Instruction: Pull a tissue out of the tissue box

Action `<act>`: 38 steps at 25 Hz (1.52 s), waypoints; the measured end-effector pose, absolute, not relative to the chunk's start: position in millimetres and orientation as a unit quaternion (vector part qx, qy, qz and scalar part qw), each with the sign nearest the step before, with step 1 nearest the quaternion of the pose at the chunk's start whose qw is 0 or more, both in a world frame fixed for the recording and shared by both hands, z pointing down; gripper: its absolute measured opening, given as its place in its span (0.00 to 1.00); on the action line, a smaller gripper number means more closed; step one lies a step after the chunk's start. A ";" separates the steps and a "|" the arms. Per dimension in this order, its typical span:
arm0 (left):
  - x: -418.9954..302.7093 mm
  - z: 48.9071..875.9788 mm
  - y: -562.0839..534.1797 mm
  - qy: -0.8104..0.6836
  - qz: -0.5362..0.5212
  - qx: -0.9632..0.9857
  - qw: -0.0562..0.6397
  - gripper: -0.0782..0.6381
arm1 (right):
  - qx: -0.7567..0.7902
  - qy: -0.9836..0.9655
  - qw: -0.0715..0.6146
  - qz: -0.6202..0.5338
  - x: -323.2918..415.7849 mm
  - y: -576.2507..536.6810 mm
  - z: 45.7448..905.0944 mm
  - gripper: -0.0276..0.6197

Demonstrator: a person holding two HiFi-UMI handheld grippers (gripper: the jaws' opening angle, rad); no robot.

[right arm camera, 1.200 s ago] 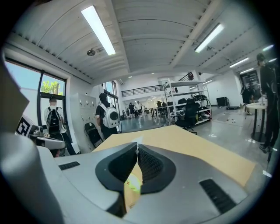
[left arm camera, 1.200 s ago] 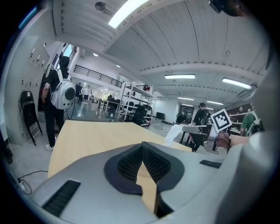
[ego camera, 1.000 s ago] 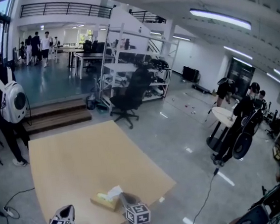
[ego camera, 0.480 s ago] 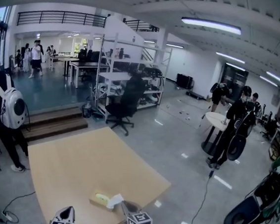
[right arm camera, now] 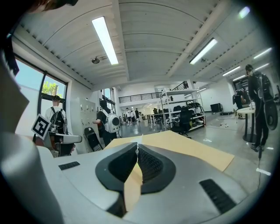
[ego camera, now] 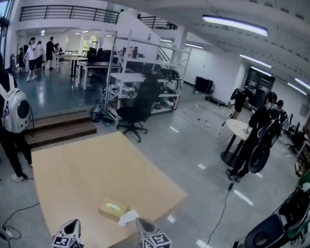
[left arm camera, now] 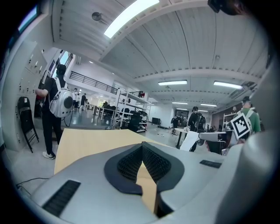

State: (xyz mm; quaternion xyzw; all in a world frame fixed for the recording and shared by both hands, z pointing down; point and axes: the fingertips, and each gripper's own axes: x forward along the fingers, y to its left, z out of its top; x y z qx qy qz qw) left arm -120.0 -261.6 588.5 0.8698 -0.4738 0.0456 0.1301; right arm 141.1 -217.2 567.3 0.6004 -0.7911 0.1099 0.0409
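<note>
Since a second ago the tissue [ego camera: 128,217] has come clear of the tissue box [ego camera: 113,209]; it now sits just beside the box's near end, pinched at the tip of my right gripper [ego camera: 139,223]. From the head view, the box lies flat on the tan table [ego camera: 82,167] near its front edge. My left gripper [ego camera: 73,227] is well off to the left of the box, touching nothing. In the left gripper view, the left gripper [left arm camera: 142,146] has its jaws pressed together with nothing between them. Off to the right I see the white tissue [left arm camera: 188,141] hanging from the other tool. In the right gripper view, the right gripper [right arm camera: 137,151] is clamped on a thin white sliver of tissue [right arm camera: 139,140], with the table [right arm camera: 188,146] stretching ahead.
</note>
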 end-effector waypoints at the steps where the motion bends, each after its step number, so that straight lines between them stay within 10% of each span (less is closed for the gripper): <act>1: -119.7 586.9 -259.9 -0.474 0.045 0.870 0.130 0.12 | 0.600 -0.791 0.040 0.111 141.0 -214.5 566.3 0.05; 38: -113.9 573.7 -254.3 -0.473 0.047 0.871 0.126 0.12 | 0.591 -0.799 0.038 0.108 141.3 -216.7 561.4 0.05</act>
